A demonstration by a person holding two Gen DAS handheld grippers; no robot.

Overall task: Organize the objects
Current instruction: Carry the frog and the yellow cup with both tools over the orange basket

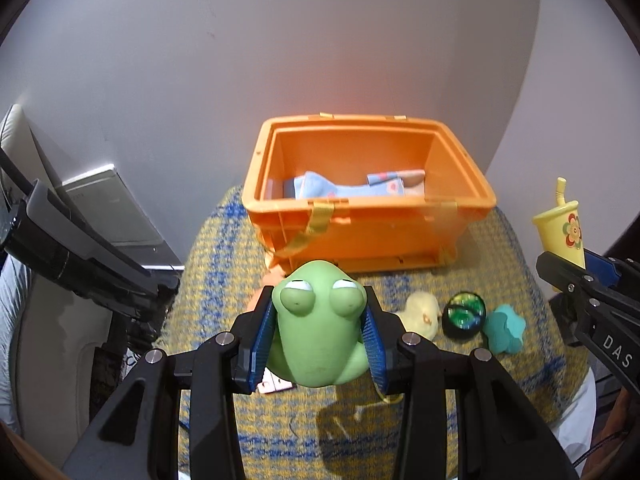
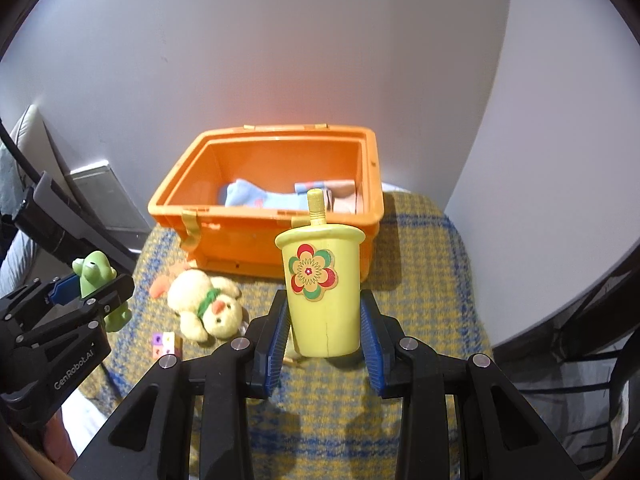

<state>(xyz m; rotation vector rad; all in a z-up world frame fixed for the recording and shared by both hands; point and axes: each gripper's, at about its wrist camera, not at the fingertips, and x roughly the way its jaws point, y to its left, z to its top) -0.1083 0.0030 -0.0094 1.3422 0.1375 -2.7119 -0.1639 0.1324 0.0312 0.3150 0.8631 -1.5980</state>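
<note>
A green frog toy (image 1: pixel 316 328) is clamped between the blue pads of the left tool (image 1: pixel 318 344), its bulging eyes turned toward the camera, and it is held above the near part of the surface (image 1: pixel 224 248), which is covered by a yellow and blue woven cloth. A yellow cup (image 2: pixel 324 292) with a flower emblem and a stubby straw is gripped upright between the pads of the right tool (image 2: pixel 326 344), in front of the near right corner of the orange bin (image 2: pixel 256 240).

The bin is seen standing open at the far side of the surface, against a pale wall, and pale blue folded cloth (image 1: pixel 340 188) is seen lying on its floor. In the right wrist view a cream plush duck (image 2: pixel 206 306) with a green band is seen lying on the cloth left of the cup, near the bin's front wall, and a small stack of coloured cubes (image 2: pixel 164 342) is seen just near of it. In the left wrist view a dark round object with a green glossy face (image 1: pixel 464 314) and a teal plush piece (image 1: pixel 506 328) are seen side by side, right of the frog.
</note>
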